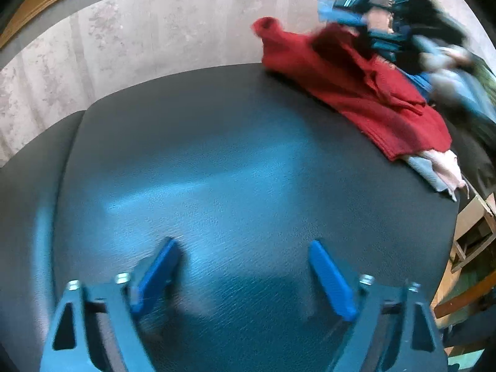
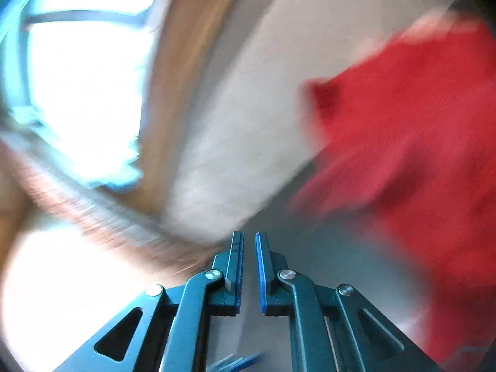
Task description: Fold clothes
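Progress looks early, going by the left wrist view first. Left gripper [image 1: 243, 274] hangs over a bare stretch of the dark textured tabletop [image 1: 217, 161], its blue pads spread wide with nothing between them. Well apart from it, at the far right of the table, lies a red garment [image 1: 356, 93], knitted by the look of it, crumpled and loosely doubled over itself, one tube-like end, a sleeve or a neck, poking up toward the wall. Under its near edge a pale pink and white cloth [image 1: 440, 170] peeps out. Behind the red piece sits a blurred heap of dark and blue clothes [image 1: 403, 31], unsorted as far as one can tell. No neat folded stack shows anywhere on the table, so I judge that most of the folding is left to do.

Right wrist view is smeared by motion. Right gripper [image 2: 249, 263] has its two fingers drawn nearly together, a thin slit of background showing between them and no cloth caught there. The same red garment [image 2: 418, 139] fills the right side of this view, off to the side of the fingertips and not touching them as far as the blur allows. A bright window [image 2: 83, 93] and a wooden frame [image 2: 173, 93] streak across the left.

My reading is that the red piece is the one in hand next: it wants spreading flat on the bare tabletop before any fold, and the heap behind waits its turn.
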Available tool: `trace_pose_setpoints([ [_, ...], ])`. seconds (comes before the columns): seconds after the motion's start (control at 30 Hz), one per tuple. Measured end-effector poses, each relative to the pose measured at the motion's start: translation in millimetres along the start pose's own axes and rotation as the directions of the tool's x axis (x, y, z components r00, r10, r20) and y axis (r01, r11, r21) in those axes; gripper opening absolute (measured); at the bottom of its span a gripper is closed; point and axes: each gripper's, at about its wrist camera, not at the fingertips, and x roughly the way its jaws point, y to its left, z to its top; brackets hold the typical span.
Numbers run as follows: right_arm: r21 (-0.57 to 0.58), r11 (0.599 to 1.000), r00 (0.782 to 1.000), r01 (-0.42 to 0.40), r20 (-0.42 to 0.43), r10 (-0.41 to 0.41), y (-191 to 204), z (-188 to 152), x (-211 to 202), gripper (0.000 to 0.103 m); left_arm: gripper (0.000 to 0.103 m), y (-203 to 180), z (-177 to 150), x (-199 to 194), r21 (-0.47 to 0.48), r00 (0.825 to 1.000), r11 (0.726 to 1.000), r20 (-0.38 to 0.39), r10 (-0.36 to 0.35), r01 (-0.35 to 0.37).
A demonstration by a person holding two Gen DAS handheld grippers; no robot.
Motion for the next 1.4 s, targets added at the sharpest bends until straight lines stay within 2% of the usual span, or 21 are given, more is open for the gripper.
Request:
trace_pose_setpoints([
  [0.07, -0.055, 0.998, 0.999, 0.012, -0.045, -0.015, 17.0, -41.2, 8.5, 0.017, 0.075, 14.1, 1.4, -10.7, -0.073, 0.999, 0.996, -0.009, -0.045, 0.044],
  [0.13, -0.050, 0.999, 0.998, 0.008, -0.061, -0.011, 16.7, -73.4, 6.8, 0.023, 0.075, 29.7, 0.9, -22.6, -0.140, 0.998, 0.988, 0.005, -0.059, 0.059],
  [0.23, -0.029, 0.992, 0.991, 0.119, -0.060, -0.121, 4.2, -111.2, 0.6, 0.044, 0.075, 45.8, 3.6, -31.4, -0.195, 0.998, 0.979, 0.010, -0.057, 0.058],
  [0.3, -0.019, 0.975, 0.973, 0.221, -0.065, -0.221, -7.9, -119.3, -8.7, 0.047, 0.075, 51.0, 13.7, -31.4, -0.232, 0.996, 0.969, 0.011, -0.086, 0.086],
  [0.4, 0.034, 0.946, 0.946, 0.324, -0.027, -0.323, -33.0, -127.3, -35.5, 0.047, 0.074, 49.8, 40.6, -26.8, -0.261, 0.988, 0.953, 0.023, -0.151, 0.152],
  [0.47, 0.037, 0.921, 0.922, 0.387, 0.010, -0.388, -38.9, -126.5, -46.2, 0.047, 0.074, 42.3, 68.4, -13.5, -0.288, 0.973, 0.931, 0.012, -0.229, 0.223],
  [0.53, -0.006, 0.895, 0.895, 0.446, 0.037, -0.445, -36.7, -132.1, -51.1, 0.049, 0.074, 30.6, 95.6, 1.9, -0.308, 0.955, 0.908, -0.001, -0.297, 0.282],
  [0.63, -0.100, 0.861, 0.867, 0.499, 0.060, -0.495, -29.4, -138.5, -45.5, 0.054, 0.072, 10.3, 131.7, 31.4, -0.331, 0.936, 0.886, -0.024, -0.352, 0.325],
  [0.7, -0.187, 0.836, 0.856, 0.515, 0.080, -0.510, -23.5, -144.4, -39.1, 0.065, 0.068, -0.3, 148.6, 53.0, -0.352, 0.924, 0.872, -0.047, -0.380, 0.341],
  [0.77, -0.281, 0.817, 0.862, 0.504, 0.108, -0.495, -17.0, -152.0, -32.0, 0.088, 0.064, -9.1, 163.9, 78.8, -0.388, 0.908, 0.850, -0.070, -0.413, 0.357],
  [0.83, -0.357, 0.782, 0.856, 0.511, 0.129, -0.501, -11.9, -158.0, -23.5, 0.096, 0.061, -12.8, 179.9, 105.5, -0.433, 0.902, 0.832, -0.088, -0.423, 0.347],
  [0.87, -0.373, 0.776, 0.857, 0.508, 0.127, -0.500, -11.4, -158.0, -20.6, 0.100, 0.061, -12.8, 186.3, 116.0, -0.457, 0.904, 0.825, -0.093, -0.418, 0.334],
  [0.97, -0.362, 0.813, 0.887, 0.456, 0.114, -0.447, -15.7, -151.2, -22.2, 0.103, 0.061, -12.8, 201.4, 133.2, -0.484, 0.923, 0.824, -0.080, -0.376, 0.294],
  [1.1, -0.380, 0.806, 0.888, 0.454, 0.117, -0.445, -15.3, -146.8, -2.7, 0.103, 0.061, -24.6, 217.0, 155.8, -0.460, 0.933, 0.851, -0.114, -0.341, 0.254],
  [1.23, -0.381, 0.818, 0.901, 0.431, 0.125, -0.416, -17.9, -143.2, -3.9, 0.103, 0.062, -37.4, 222.2, 165.2, -0.410, 0.963, 0.889, -0.080, -0.258, 0.204],
  [1.27, -0.383, 0.818, 0.902, 0.429, 0.127, -0.413, -18.5, -142.4, -5.0, 0.103, 0.060, -40.4, 222.9, 165.9, -0.391, 0.967, 0.900, -0.080, -0.241, 0.192],
  [1.3, -0.383, 0.819, 0.902, 0.428, 0.128, -0.412, -19.1, -140.7, -4.4, 0.103, 0.046, -43.3, 224.1, 165.8, -0.369, 0.973, 0.914, -0.089, -0.214, 0.168],
  [1.33, -0.383, 0.819, 0.903, 0.427, 0.128, -0.411, -19.6, -139.1, -3.9, 0.103, 0.019, -46.3, 225.7, 166.0, -0.339, 0.976, 0.931, -0.115, -0.183, 0.135],
  [1.37, -0.383, 0.819, 0.903, 0.426, 0.129, -0.409, -20.2, -137.5, -3.3, 0.103, 0.003, -45.3, 225.9, 164.4, -0.339, 0.974, 0.931, -0.128, -0.185, 0.132],
  [1.4, -0.384, 0.820, 0.904, 0.425, 0.128, -0.409, -20.1, -136.3, -2.4, 0.103, 0.002, -42.0, 225.2, 161.6, -0.356, 0.970, 0.923, -0.130, -0.205, 0.147],
])
